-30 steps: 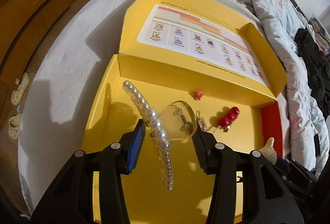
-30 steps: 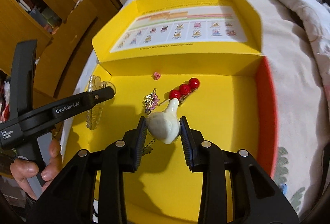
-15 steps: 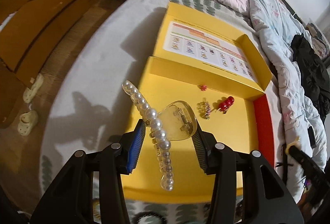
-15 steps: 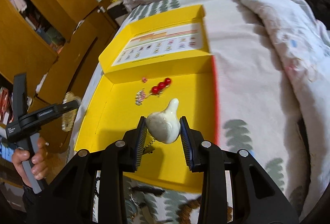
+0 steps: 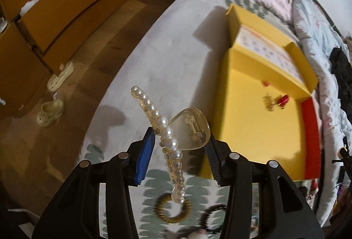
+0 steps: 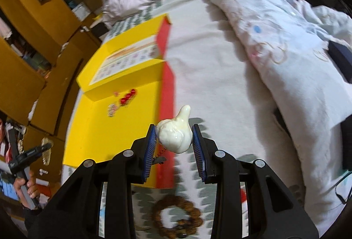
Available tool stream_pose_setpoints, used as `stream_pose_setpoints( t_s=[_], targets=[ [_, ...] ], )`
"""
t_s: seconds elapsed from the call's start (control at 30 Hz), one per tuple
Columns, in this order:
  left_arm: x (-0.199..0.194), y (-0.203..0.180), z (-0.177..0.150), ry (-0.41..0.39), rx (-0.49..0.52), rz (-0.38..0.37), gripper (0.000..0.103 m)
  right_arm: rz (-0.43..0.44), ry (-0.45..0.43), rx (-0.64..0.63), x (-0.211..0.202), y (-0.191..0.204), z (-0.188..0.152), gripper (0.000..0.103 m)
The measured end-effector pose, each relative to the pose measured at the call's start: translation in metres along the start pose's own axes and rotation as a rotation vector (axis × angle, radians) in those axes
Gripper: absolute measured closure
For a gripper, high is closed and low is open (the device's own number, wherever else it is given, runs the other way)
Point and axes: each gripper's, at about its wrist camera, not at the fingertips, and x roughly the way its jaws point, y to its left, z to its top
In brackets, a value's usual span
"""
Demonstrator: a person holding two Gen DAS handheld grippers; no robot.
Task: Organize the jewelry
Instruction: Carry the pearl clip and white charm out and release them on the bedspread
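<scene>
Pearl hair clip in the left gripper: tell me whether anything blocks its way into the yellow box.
Nothing visible does. The pearl hair clip hangs over the bedsheet beside the open yellow box, whose near floor is bare.

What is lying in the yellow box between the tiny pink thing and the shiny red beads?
Nothing: bare yellow floor of the yellow cardboard box separates the tiny pink piece from the red bead ornament, seen in the right wrist view.

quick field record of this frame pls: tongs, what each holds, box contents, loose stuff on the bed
left tongs: shut on pearl hair claw
right tongs: shut on white duck-shaped clip
yellow box: open, on bed; holds red bead piece, small charm, tiny red item
bed, near edge: golden coil hair tie, black hair tie, brown bead bracelet
</scene>
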Motion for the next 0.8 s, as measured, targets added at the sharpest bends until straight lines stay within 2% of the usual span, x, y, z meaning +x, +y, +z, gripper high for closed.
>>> stream_pose_setpoints(
  t_s=[0.13,0.3,0.6,0.8],
  targets=[
    [0.018,0.007,-0.005,0.035,0.004,0.051,0.057,-0.038,0.024,0.02,0.014,-0.022,0.001,0.07],
    [0.036,0.012,-0.01,0.07,0.0,0.08,0.057,-0.086,0.039,0.046,0.031,-0.046,0.007,0.07],
    [0.056,0.005,-0.02,0.113,0.024,0.112,0.057,-0.141,0.107,0.046,0.077,-0.063,0.008,0.069],
    [0.064,0.009,-0.021,0.127,0.031,0.122,0.057,-0.153,0.121,0.056,0.09,-0.071,0.01,0.069]
  ],
)
